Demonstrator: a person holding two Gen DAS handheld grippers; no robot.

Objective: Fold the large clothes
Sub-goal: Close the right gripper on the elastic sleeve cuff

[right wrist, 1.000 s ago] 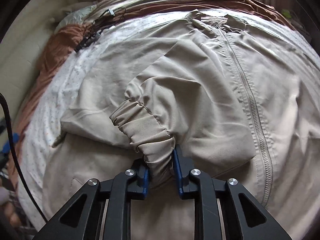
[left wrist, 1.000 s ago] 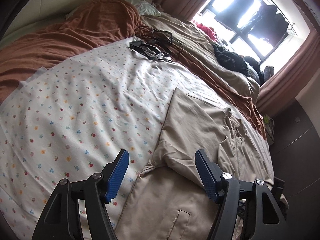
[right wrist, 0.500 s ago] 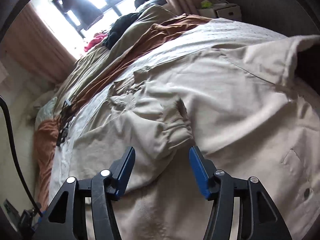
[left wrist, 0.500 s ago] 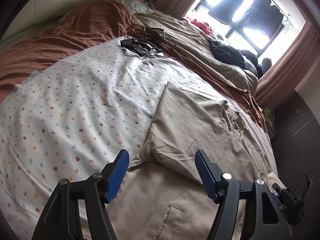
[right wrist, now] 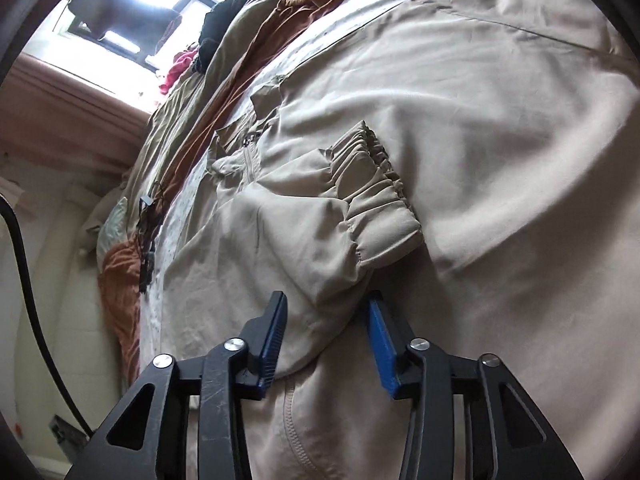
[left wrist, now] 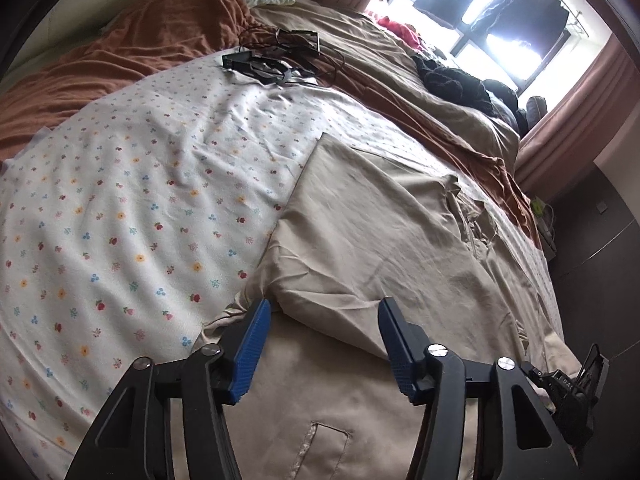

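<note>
A large beige jacket (left wrist: 372, 232) lies spread on the bed, one sleeve folded across its front. In the left wrist view my left gripper (left wrist: 325, 308) hovers over the lower edge of that folded sleeve. Its jaws are closing, with the fold's edge between the blue pads (left wrist: 250, 352) but not pinched. In the right wrist view the sleeve's gathered cuff (right wrist: 380, 200) rests on the jacket (right wrist: 500, 128). My right gripper (right wrist: 327, 300) straddles the sleeve's bend below the cuff. Its jaws are closing too, with fabric between the pads and no clear pinch.
A white floral sheet (left wrist: 120, 200) covers the bed left of the jacket. Beyond it lie a rust-brown blanket (left wrist: 132, 52), black cables and a device (left wrist: 276, 60), and dark clothes (left wrist: 456, 80) by the bright window (left wrist: 480, 20). A black cable (right wrist: 24, 280) hangs at the left.
The right gripper let go of the cuff, rolled and slid down the sleeve, opened wide, then narrowed around the bend. The left gripper moved closer to the folded sleeve and its jaws narrowed.
</note>
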